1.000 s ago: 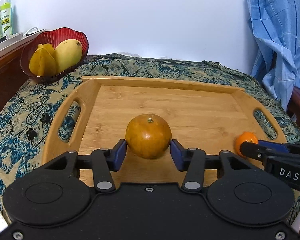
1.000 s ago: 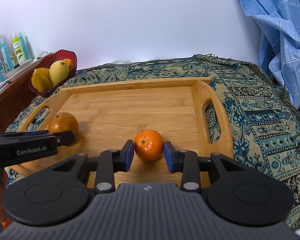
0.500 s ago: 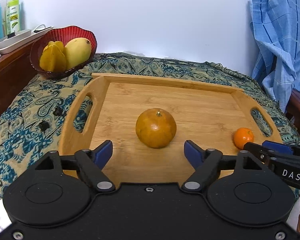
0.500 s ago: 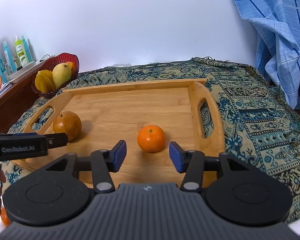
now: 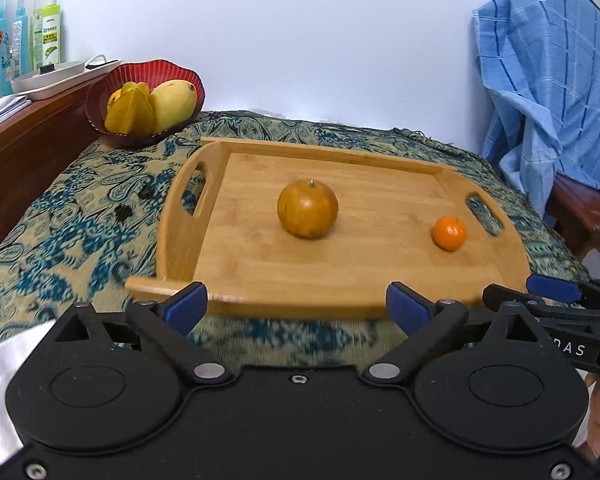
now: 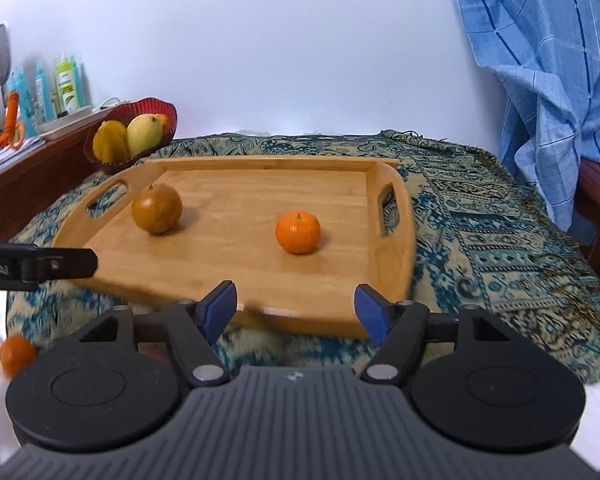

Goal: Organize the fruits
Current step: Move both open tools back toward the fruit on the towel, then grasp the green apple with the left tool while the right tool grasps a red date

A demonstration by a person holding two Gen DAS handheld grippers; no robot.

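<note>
Two fruits now sit freed on the wooden tray (image 5: 180,240) — the brown fruit (image 5: 307,209) and the mandarin (image 6: 298,232) — as the left gripper (image 5: 296,308) and the right gripper (image 6: 296,308) have just spread their fingers wide and backed off empty; both placements look done.

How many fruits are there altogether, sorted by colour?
Brown: 1, the brown fruit on the tray
Orange: 3, the mandarin on the tray, an orange fruit in the bowl, a blurred orange ball low at left
Yellow: 2, the starfruit and the mango
Total: 6
</note>
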